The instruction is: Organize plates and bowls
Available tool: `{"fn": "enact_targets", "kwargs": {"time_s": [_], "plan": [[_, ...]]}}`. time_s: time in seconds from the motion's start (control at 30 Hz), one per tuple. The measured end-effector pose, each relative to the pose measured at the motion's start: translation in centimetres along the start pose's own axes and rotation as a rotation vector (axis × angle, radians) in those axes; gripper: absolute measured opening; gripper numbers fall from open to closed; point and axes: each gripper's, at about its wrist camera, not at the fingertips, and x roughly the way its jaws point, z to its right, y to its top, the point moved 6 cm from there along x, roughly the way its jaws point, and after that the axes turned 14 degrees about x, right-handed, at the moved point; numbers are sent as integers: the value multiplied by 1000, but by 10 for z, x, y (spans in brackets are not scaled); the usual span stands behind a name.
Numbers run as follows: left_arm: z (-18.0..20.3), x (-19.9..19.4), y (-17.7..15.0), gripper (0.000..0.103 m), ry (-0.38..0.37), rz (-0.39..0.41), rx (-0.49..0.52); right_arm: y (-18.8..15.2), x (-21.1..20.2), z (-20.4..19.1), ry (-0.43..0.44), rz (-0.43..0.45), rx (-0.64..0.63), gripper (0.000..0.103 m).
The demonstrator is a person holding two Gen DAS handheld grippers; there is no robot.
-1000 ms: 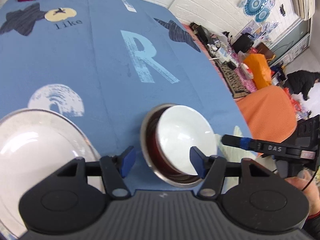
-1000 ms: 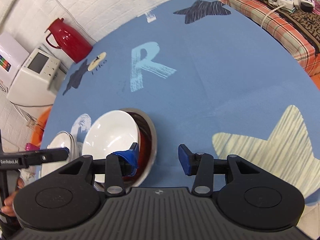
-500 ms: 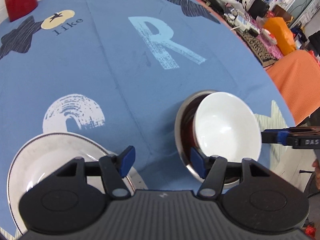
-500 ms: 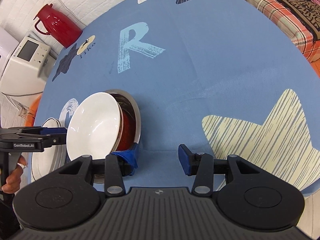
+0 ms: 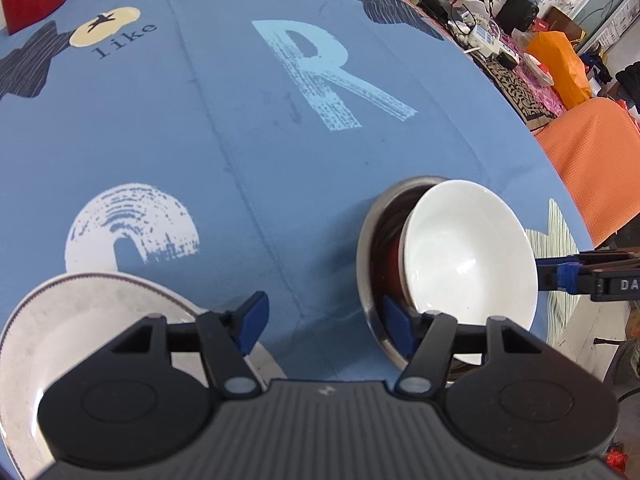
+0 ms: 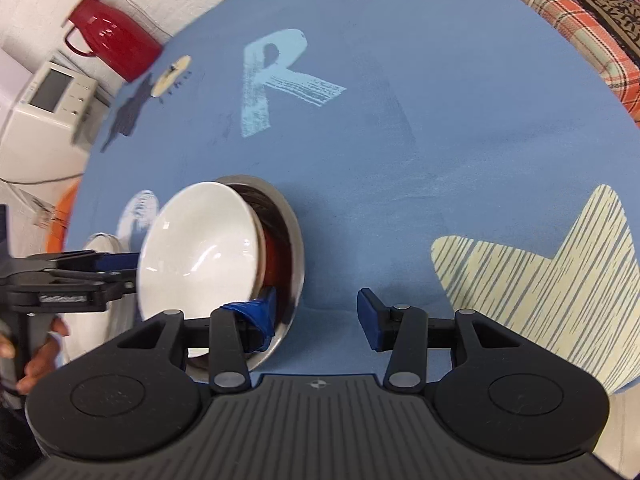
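Tilted round white bowl (image 6: 200,252) in shiny round metal bowl (image 6: 290,240), rim half hidden.
Right gripper (image 6: 316,312) jaws spread, one pad under white rim; left gripper (image 5: 324,320) jaws spread, empty.

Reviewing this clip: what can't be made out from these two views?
- Steel bowl interior: mostly hidden in both views by the tilted white bowl.
- Plate: left wrist view, near part covered by the left gripper.
- Right gripper: its left finger's contact with either bowl is unclear.

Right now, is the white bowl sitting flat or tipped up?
Tipped up. The white bowl leans on its edge inside the steel bowl, its opening facing sideways, not up.
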Motion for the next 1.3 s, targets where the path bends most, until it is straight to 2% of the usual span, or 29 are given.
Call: {"fn": "enact_targets", "kwargs": {"time_s": [0.2, 0.3, 0.4, 0.57, 0.6, 0.63, 0.67, 0.7, 0.8, 0.87, 0.9, 0.93, 1.1, 1.3], "plan": [[0, 1, -1, 65, -2, 7, -2, 4, 12, -1, -41, 3, 2, 34], [0, 1, 0, 65, 0, 11, -8, 5, 15, 7, -20, -4, 85, 38], [1, 0, 0, 65, 1, 10, -1, 2, 13, 4, -43, 14, 61, 40], [-2, -1, -1, 63, -14, 17, -5, 4, 15, 3, -48, -8, 55, 42], [-1, -2, -1, 61, -17, 21, -6, 4, 15, 2, -34, -10, 44, 40], [0, -2, -1, 44, -48, 24, -10, 3, 16, 2, -23, -6, 32, 38], [1, -1, -2, 34, -90, 22, -29, 4, 16, 1, -7, -5, 22, 33], [1, -1, -2, 33, -102, 22, -44, 3, 15, 1, 12, -3, 19, 29], [1, -1, -3, 28, -121, 34, -71, 1, 12, -5, 52, 8, -12, 7], [2, -1, -4, 13, -164, 45, -96, 0, 11, -9, 58, 19, -29, 1], [2, -2, -4, 9, -177, 49, -111, 0, 11, -11, 60, 25, -28, 0], [5, -2, -4, 1, -191, 58, -115, 0, 11, -11, 64, 28, -20, 0], [11, -4, -5, 0, -182, 83, -122, -3, 11, -5, 101, 19, 88, 0], [12, -4, -3, 0, -160, 84, -115, -1, 4, -13, 122, 52, 80, 0]]}}
